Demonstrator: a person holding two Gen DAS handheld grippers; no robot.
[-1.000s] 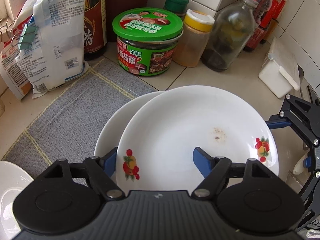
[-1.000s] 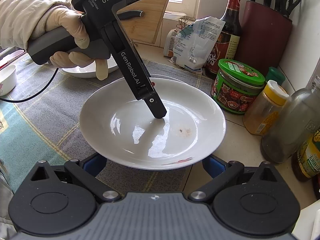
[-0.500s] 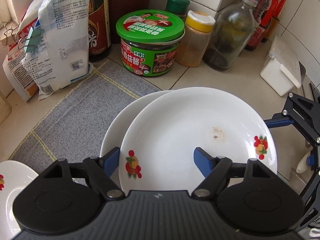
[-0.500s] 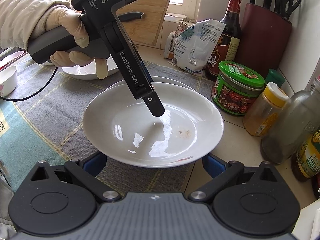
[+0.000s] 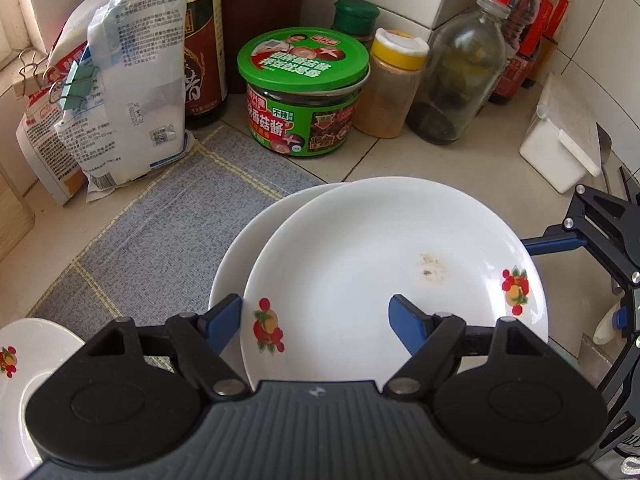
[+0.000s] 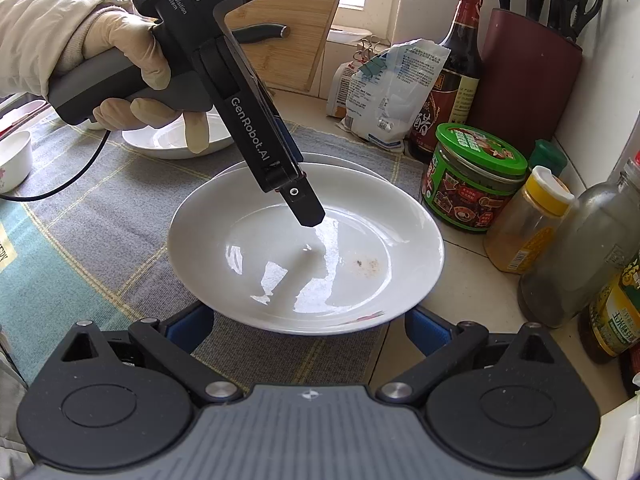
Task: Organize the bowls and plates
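A white plate with fruit prints and a brown stain point(image 5: 384, 264) point(image 6: 304, 256) lies on top of a second white plate point(image 5: 236, 264) point(image 6: 344, 160), offset toward the jars. My left gripper point(image 5: 316, 316) is open; its fingers straddle the top plate's near rim, one blue pad point(image 5: 222, 318) outside the rim and one point(image 5: 408, 324) over the plate. In the right wrist view its finger point(image 6: 304, 204) hangs just above the plate's middle. My right gripper point(image 6: 308, 326) is open, with its pads either side of the plate's near rim, below rim level.
A green-lidded jar point(image 5: 300, 92), a yellow-capped spice jar point(image 5: 394, 80), bottles point(image 5: 460, 80), a white bag point(image 5: 124, 92) and a white box point(image 5: 560, 148) crowd the back. Another plate point(image 6: 172, 140) and a small bowl point(image 6: 14, 158) sit on the grey mat point(image 5: 160, 220).
The left gripper has lifted and drawn back a little from the plate's middle. The top plate has shifted slightly over the lower one. The right gripper has stayed put.
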